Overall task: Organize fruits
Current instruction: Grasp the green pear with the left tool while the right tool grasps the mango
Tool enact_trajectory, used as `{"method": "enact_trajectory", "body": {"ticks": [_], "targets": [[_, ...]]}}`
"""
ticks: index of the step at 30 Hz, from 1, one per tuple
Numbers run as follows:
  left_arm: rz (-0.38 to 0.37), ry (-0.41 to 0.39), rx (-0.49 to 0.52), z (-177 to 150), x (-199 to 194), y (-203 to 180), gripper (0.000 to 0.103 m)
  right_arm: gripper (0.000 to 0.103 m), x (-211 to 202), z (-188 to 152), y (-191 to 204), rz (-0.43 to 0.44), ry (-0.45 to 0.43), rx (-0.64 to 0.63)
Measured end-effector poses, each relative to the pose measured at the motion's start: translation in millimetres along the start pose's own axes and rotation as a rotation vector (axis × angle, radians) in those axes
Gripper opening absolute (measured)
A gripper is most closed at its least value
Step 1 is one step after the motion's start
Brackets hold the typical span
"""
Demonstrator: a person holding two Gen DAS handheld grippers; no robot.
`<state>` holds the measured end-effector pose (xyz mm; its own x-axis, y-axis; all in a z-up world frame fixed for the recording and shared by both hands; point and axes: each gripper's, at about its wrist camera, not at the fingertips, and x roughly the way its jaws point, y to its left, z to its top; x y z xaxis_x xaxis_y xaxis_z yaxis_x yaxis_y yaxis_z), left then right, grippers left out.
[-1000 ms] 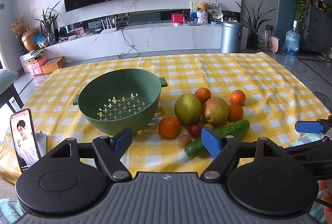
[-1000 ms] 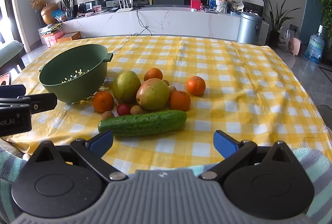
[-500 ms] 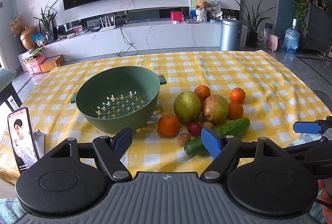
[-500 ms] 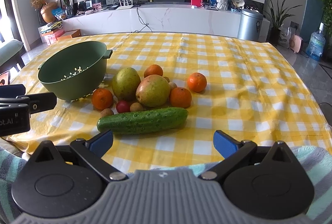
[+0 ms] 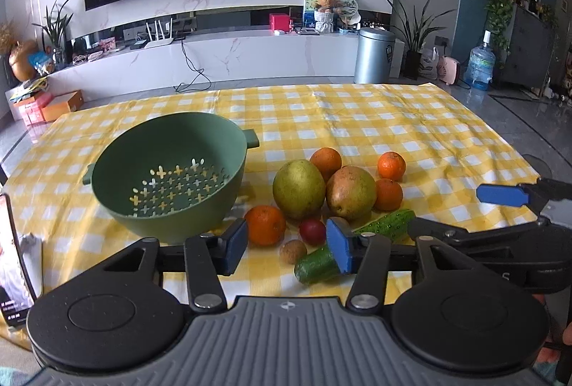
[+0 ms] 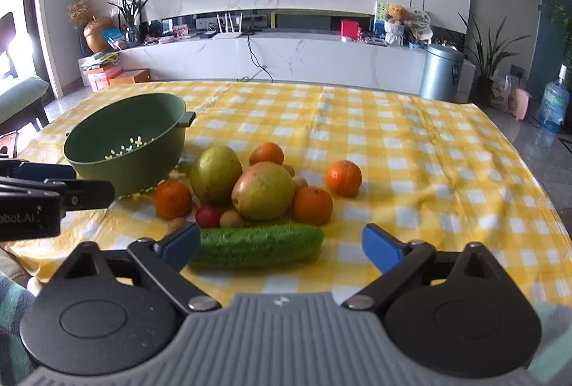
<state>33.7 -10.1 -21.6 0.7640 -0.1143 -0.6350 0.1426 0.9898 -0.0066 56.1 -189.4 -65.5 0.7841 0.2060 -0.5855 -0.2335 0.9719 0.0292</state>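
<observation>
A green colander (image 5: 168,178) sits on the left part of the tabletop (image 5: 411,121), which wears a yellow-and-white checked cloth. It holds no fruit. To its right lies the fruit pile: two large greenish mangoes (image 5: 298,189) side by side and touching, four oranges (image 5: 265,225) around them, a small red plum (image 5: 312,231) and a small brown round fruit (image 5: 293,252) at the near edge. A cucumber (image 6: 255,245) lies across the near side of the pile, close to the plum and the near-right orange.

The left tongs (image 5: 286,245) hover over the near edge of the tabletop, just in front of the pile, and their blue pads are closing. Nothing is gripped between them; the nearest orange, the plum and the brown fruit show in the gap, farther off on the cloth.

The right tongs (image 6: 282,243) hang over the near edge too, spread wide and beginning to close. The cucumber lies in line with their gap, its left end hidden behind the left pad, and I cannot tell whether that pad touches it; the right pad stands well clear.

A phone (image 5: 12,261) stands at the far left near edge.
</observation>
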Motion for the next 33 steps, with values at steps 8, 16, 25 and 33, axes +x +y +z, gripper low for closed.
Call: {"method": "enact_trajectory", "body": {"ticks": [8,16,25,33], "targets": [[-0.083,0.031,-0.018,13,32,2,0.056,0.088,39,22,-11,0.058,0.027,-0.013],[-0.09,0.065,0.045,23,74,3,0.059,0.075,92,40,-24,0.16,0.121,0.116],[-0.089,0.066,0.124,26,107,3,0.069,0.065,125,41,-38,0.248,0.153,0.236],[-0.074,0.065,0.219,23,126,-2,0.071,0.067,135,42,-28,0.27,0.153,0.188]]}}
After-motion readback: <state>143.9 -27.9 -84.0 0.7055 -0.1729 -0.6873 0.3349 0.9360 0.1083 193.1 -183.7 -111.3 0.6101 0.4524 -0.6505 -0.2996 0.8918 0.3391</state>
